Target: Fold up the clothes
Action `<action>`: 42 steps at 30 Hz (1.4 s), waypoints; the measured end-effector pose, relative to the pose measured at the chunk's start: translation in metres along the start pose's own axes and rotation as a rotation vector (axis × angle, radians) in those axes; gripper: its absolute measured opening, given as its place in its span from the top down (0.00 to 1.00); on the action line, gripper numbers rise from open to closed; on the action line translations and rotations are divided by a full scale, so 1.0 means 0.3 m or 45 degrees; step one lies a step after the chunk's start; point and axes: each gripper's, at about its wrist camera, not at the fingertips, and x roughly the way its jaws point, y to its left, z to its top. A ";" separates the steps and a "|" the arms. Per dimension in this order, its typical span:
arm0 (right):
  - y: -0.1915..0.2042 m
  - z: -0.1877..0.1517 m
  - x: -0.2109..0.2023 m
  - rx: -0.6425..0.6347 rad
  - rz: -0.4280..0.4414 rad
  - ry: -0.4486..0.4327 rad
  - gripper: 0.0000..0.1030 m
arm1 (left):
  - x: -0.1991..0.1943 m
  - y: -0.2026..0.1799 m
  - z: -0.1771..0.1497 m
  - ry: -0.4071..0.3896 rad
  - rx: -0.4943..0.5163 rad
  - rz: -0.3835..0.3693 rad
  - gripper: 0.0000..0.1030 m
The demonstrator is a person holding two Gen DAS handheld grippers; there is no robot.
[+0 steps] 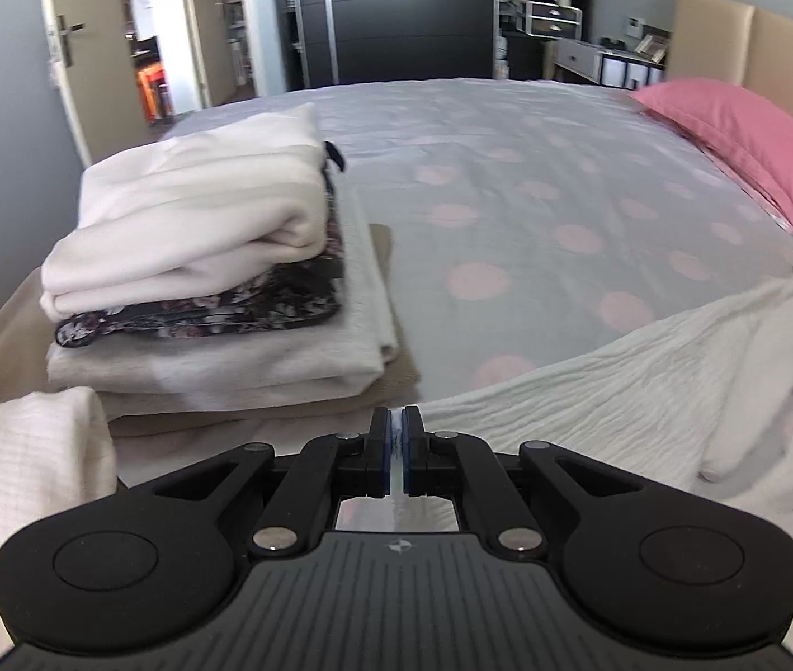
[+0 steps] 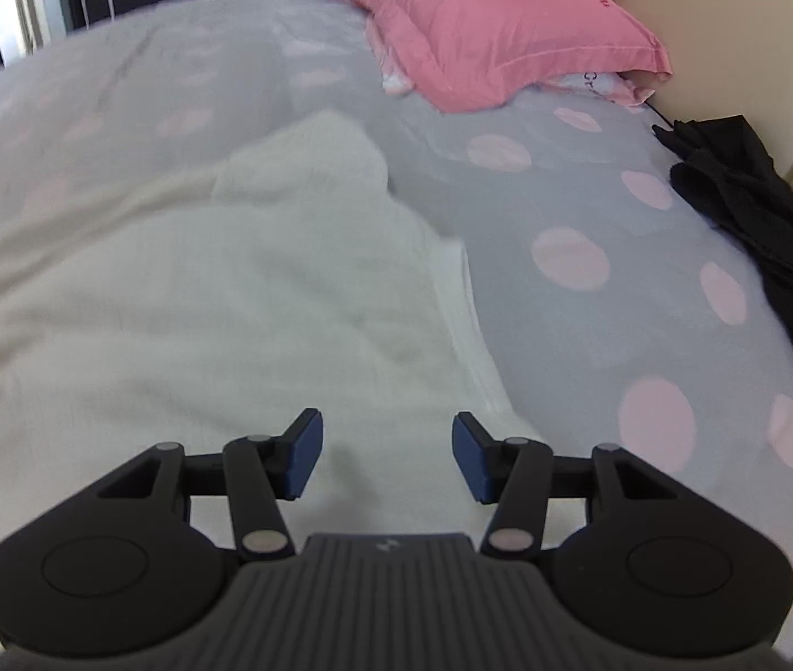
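Left wrist view shows the left gripper [image 1: 396, 450] with its pads pinched together on a thin edge of white cloth, seemingly the garment [image 1: 620, 369] spread over the near side of the bed [image 1: 508, 168]; a stack [image 1: 201, 257] of folded clothes sits just to the left of it. Right wrist view shows the right gripper [image 2: 388, 456] with its fingers apart and nothing between them, hovering over the same garment [image 2: 201, 291], close to its right edge. By my reading the step in hand is the start of a fold: one side is caught, the other is not yet. Next the right gripper would need to come down on the edge below it and close, so both can carry the cloth over evenly. Blur smears much of the right view. Just where the pinch sits on the garment is hidden behind the gripper body, and a dark garment [image 2: 760, 223] by the headboard is cut off by the frame.
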 end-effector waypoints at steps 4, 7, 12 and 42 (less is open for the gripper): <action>-0.029 0.128 0.096 0.074 0.027 -0.052 0.47 | 0.024 0.007 0.009 -0.028 0.005 0.057 0.98; -0.080 0.196 0.201 0.189 0.005 -0.038 0.47 | 0.052 0.001 0.026 -0.044 -0.002 0.095 0.98; -0.167 0.236 0.368 0.362 -0.015 0.020 0.47 | 0.102 -0.017 0.080 -0.105 0.034 0.181 0.98; -0.263 0.094 0.163 0.369 -0.164 -0.030 0.48 | 0.085 -0.189 0.011 0.031 0.354 0.301 0.45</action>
